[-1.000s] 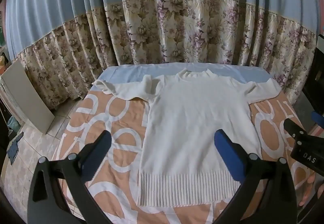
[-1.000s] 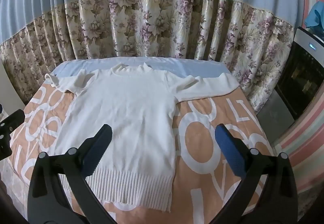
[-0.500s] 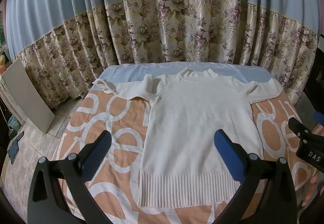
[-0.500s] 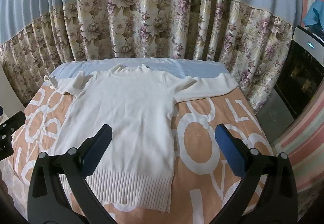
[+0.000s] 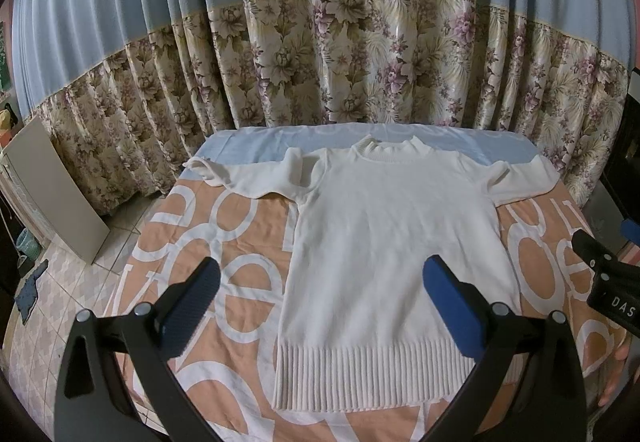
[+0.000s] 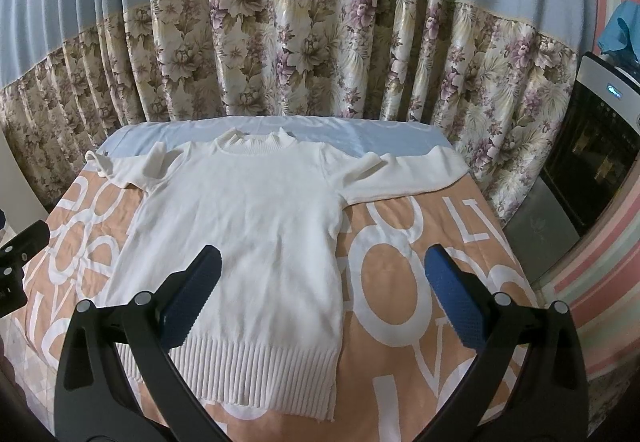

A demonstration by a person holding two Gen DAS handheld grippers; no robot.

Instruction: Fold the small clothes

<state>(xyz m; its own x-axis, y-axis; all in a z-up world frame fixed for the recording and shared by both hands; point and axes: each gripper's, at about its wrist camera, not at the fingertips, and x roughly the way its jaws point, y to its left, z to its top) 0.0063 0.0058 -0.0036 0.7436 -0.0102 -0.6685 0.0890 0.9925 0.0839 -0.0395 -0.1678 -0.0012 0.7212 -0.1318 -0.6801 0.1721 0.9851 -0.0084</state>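
Observation:
A white knit sweater [image 5: 392, 242] lies flat and face up on the bed, collar at the far end, ribbed hem toward me, both sleeves spread out sideways. It also shows in the right wrist view [image 6: 248, 242]. My left gripper [image 5: 320, 282] is open and empty, held above the hem end of the sweater. My right gripper [image 6: 320, 282] is open and empty, held above the sweater's lower right side. The right gripper's black body [image 5: 604, 278] shows at the right edge of the left wrist view.
The bed has an orange cover with big white letters [image 6: 420, 254] and a light blue sheet [image 5: 256, 150] at the far end. Floral curtains [image 5: 360, 62] hang behind it. A beige board [image 5: 52, 190] leans at the left over tiled floor. A dark appliance [image 6: 592, 146] stands at the right.
Both grippers have drifted slightly; the sweater sits a touch lower in the views. The sweater itself has not moved and both grippers stay open.

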